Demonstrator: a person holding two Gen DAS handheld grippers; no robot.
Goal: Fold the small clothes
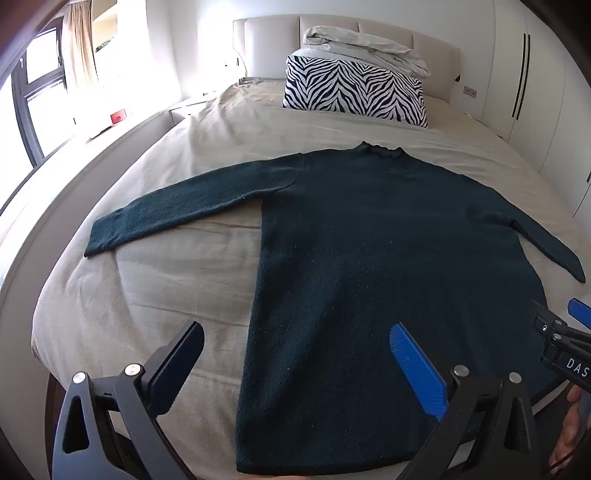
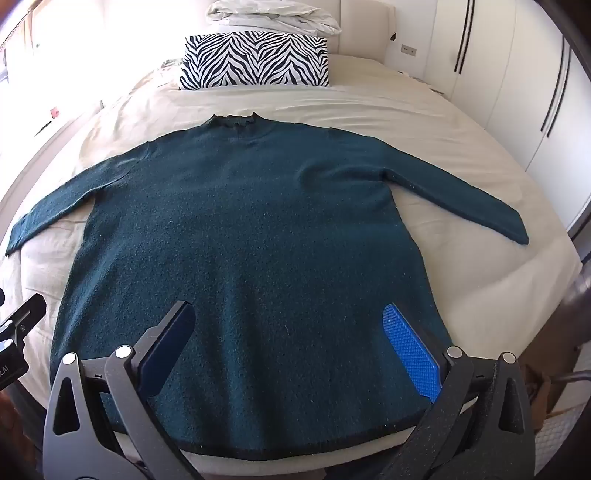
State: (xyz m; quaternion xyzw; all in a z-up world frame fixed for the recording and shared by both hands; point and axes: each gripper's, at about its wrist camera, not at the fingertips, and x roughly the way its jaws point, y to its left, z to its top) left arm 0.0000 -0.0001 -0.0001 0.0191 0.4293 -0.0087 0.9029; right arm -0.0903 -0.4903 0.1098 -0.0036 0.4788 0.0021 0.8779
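Beige sheets cover the bed (image 2: 406, 122), which fills both views, with a padded headboard (image 1: 332, 33) at its far end, white wardrobe doors (image 2: 517, 92) to the right and a bright window (image 1: 33, 92) to the left. Spread flat across the bed lies a dark teal sweater (image 2: 236, 236), collar toward the headboard, both sleeves stretched out to the sides and its hem at the near edge of the mattress. Behind the collar, well apart from it, a zebra-print pillow (image 2: 255, 61) stands on edge, and a crumpled pale duvet (image 1: 365, 48) is heaped behind it against the headboard. Over the sweater's lower left edge the left hand-held gripper (image 1: 295, 358) hovers with its jaws spread wide, holding nothing. Above the hem, the right hand-held gripper (image 2: 288, 343) hangs likewise, jaws wide apart and empty, blue pad (image 2: 410, 347) facing inward.
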